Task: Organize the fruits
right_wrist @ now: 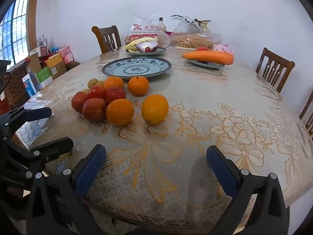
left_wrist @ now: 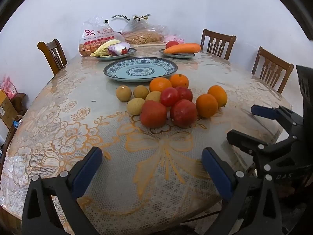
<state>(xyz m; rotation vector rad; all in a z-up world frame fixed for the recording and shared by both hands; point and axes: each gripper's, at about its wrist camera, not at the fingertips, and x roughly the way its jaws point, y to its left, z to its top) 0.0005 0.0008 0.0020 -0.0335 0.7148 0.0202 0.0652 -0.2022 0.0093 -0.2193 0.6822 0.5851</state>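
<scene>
A heap of fruit lies on the lace-patterned table (left_wrist: 78, 117): several red apples (left_wrist: 153, 113) (right_wrist: 94, 111), several oranges (left_wrist: 206, 105) (right_wrist: 155, 109) and several small yellow-brown round fruits (left_wrist: 123, 93) (right_wrist: 92, 82). Behind the heap stands an empty blue-and-white plate (left_wrist: 140, 69) (right_wrist: 137, 66). My left gripper (left_wrist: 151, 168) (right_wrist: 47, 127) hovers open over the table's near edge, short of the apples, nothing between its blue pads. My right gripper (right_wrist: 155, 169) (left_wrist: 252, 125) is open too, beside it on the right and facing the nearest oranges.
At the back, one plate (left_wrist: 115, 55) holds leafy vegetables, an onion and a small tomato, another (right_wrist: 207, 63) a carrot and a tomato. Plastic bags (left_wrist: 97, 37) lie behind them. Wooden chairs (left_wrist: 272, 68) ring the table. Boxes (right_wrist: 49, 66) are stacked at the left.
</scene>
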